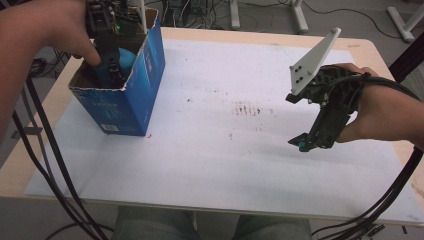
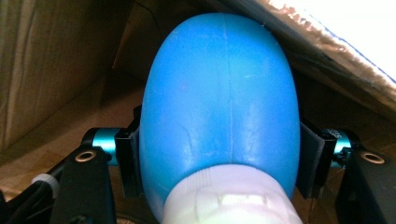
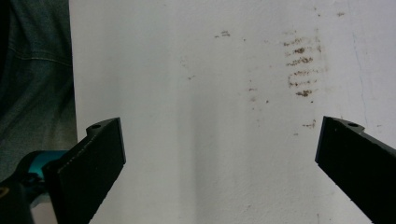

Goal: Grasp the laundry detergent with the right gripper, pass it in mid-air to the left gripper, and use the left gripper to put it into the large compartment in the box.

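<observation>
Left gripper (image 1: 112, 67) is reaching down inside the blue carton (image 1: 145, 75), its jaws bracketing a blue bulb-shaped object (image 2: 219, 102)

Pads are sitting tight against both flanks of the blue object in the left gripper view, white collar toward the camera, brown cardboard walls and floor closing in all around, so the object is low in the carton and looking ready to be set down. Whether the pads are pressing or just touching is hard to call. Right gripper (image 1: 306, 142) is hanging wide open and empty above the white sheet (image 1: 210, 150), well apart from the carton, probably parked there to leave the left hand room by the smudge marks (image 3: 301, 65)
</observation>
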A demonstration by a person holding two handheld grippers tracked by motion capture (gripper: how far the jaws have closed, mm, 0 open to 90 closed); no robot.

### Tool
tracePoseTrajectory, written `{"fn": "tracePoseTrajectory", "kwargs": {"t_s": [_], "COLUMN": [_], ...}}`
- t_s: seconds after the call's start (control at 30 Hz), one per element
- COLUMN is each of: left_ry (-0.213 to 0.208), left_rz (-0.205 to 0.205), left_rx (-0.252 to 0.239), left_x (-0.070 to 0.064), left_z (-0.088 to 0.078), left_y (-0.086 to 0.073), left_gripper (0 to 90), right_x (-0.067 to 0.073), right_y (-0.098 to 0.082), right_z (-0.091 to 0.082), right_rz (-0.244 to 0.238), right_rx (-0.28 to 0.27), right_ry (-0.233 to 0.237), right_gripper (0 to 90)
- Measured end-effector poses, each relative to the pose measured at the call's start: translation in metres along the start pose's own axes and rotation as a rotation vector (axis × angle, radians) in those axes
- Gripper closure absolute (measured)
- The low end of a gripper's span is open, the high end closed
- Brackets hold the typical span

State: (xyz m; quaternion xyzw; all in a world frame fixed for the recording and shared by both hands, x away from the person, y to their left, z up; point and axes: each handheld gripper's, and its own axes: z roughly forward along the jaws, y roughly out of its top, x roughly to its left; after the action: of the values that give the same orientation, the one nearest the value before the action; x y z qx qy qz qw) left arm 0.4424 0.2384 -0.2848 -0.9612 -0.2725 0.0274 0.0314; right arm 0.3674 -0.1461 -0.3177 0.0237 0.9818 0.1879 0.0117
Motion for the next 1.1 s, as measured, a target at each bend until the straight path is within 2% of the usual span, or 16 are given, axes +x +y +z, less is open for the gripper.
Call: {"fn": "tracePoseTrajectory", "kwargs": {"t_s": [0.33, 0.5, 0.7, 0.8, 1.1], "left_ry": [0.012, 0.012, 0.021, 0.027, 0.06], "left_rz": [-0.008, -0.011, -0.016, -0.019, 0.006], "left_rx": [-0.014, -0.005, -0.023, -0.024, -0.066], "left_x": [0.0, 0.0, -0.001, -0.004, -0.018], "left_z": [-0.015, -0.028, -0.043, -0.052, -0.085], "left_y": [0.0, 0.0, -0.001, -0.003, -0.009], "left_gripper": [30.0, 26.2, 24.4, 21.0, 14.9], "right_x": [0.003, 0.006, 0.008, 0.006, 0.0], "right_y": [-0.003, -0.005, -0.007, -0.009, -0.007], "right_z": [-0.003, -0.006, -0.009, -0.012, -0.027], "right_rz": [0.006, 0.004, 0.007, 0.009, 0.006], "right_rx": [-0.004, -0.007, -0.013, -0.01, -0.012], "right_ry": [-0.005, -0.01, -0.009, -0.012, -0.024], "right_gripper": [0.7, 0.7, 0.7, 0.7, 0.7]}}
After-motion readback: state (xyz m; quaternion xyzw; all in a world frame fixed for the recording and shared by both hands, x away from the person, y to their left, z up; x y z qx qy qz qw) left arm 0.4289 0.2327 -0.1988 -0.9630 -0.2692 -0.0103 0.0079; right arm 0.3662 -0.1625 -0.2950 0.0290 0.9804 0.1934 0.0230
